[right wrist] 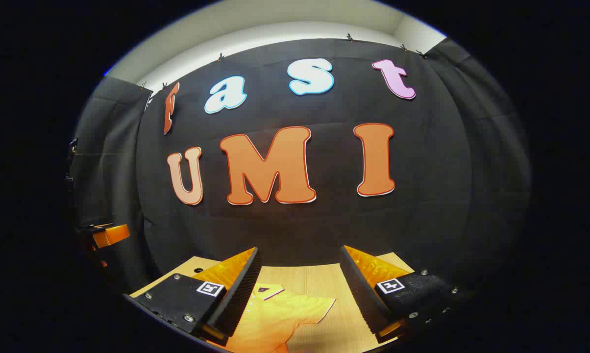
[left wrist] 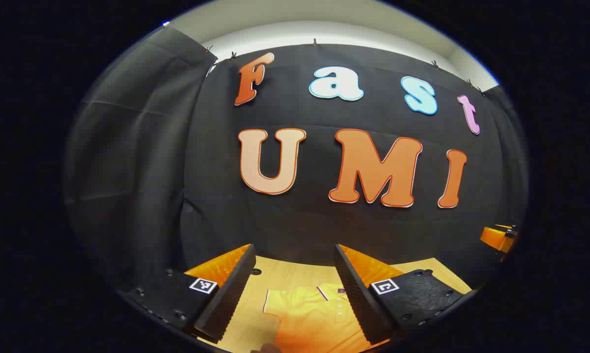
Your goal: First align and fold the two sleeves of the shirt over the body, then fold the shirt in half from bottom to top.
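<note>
The yellow short-sleeved polo shirt (left wrist: 314,314) lay flat on the light wooden table (right wrist: 334,284), sleeves unfolded. The left gripper (left wrist: 295,289) and right gripper (right wrist: 300,291) hovered above it, spread and empty. Advice: each of the 2 should descend on its nearer sleeve hem and pinch only 1 layer.

Left hand-held gripper (left wrist: 295,289), right hand-held gripper (right wrist: 300,291), square coded tags, visible screws

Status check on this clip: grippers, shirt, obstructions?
Left gripper open, right gripper open, both above the table. Shirt flat, sleeves unfolded. Nothing in the way.
</note>
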`<control>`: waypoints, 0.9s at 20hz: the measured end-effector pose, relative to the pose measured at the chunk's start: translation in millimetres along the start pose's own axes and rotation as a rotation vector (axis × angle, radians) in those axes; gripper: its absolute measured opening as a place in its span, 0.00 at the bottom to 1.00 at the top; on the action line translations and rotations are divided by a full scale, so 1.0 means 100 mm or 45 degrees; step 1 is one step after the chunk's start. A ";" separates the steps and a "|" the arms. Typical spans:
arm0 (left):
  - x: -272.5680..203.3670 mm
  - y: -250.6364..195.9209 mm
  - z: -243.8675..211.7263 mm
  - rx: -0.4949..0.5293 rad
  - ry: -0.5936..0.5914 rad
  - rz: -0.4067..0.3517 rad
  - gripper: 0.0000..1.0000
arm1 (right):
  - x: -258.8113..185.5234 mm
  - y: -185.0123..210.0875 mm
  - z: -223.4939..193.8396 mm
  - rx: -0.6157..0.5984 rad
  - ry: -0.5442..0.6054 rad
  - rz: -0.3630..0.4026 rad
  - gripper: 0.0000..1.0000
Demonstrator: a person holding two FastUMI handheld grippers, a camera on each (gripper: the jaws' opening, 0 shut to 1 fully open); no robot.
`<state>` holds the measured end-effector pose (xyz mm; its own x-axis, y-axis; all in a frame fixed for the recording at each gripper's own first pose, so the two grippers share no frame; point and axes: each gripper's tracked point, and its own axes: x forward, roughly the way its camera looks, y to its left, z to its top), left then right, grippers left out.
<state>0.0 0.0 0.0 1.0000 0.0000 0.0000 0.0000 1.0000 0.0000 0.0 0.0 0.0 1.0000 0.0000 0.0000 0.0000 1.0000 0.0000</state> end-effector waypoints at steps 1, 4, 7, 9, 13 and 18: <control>0.04 -0.01 0.00 0.014 -0.002 -0.009 0.98 | 0.03 -0.03 -0.02 0.008 0.011 -0.017 0.98; 0.23 -0.04 0.08 0.057 -0.029 -0.066 0.98 | 0.09 -0.05 -0.07 0.014 0.026 -0.071 0.98; 0.50 -0.07 0.06 0.076 -0.004 -0.130 0.98 | 0.12 -0.02 -0.12 -0.004 0.039 -0.133 0.98; 0.63 -0.08 0.03 0.071 0.016 -0.171 0.98 | 0.15 0.04 -0.15 -0.028 0.043 -0.152 0.98; 0.76 -0.02 -0.07 0.070 0.048 -0.191 0.98 | 0.21 0.13 -0.23 -0.036 0.088 -0.166 0.98; 0.79 0.06 -0.12 0.054 0.063 -0.210 0.98 | 0.27 0.25 -0.29 0.056 0.146 -0.127 0.98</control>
<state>79.4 6.4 -11.7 0.9852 -0.1630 -0.0527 0.1651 0.9855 0.0385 27.1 25.4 -29.1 0.9885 -0.0967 -0.1163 0.1018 0.9941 0.0379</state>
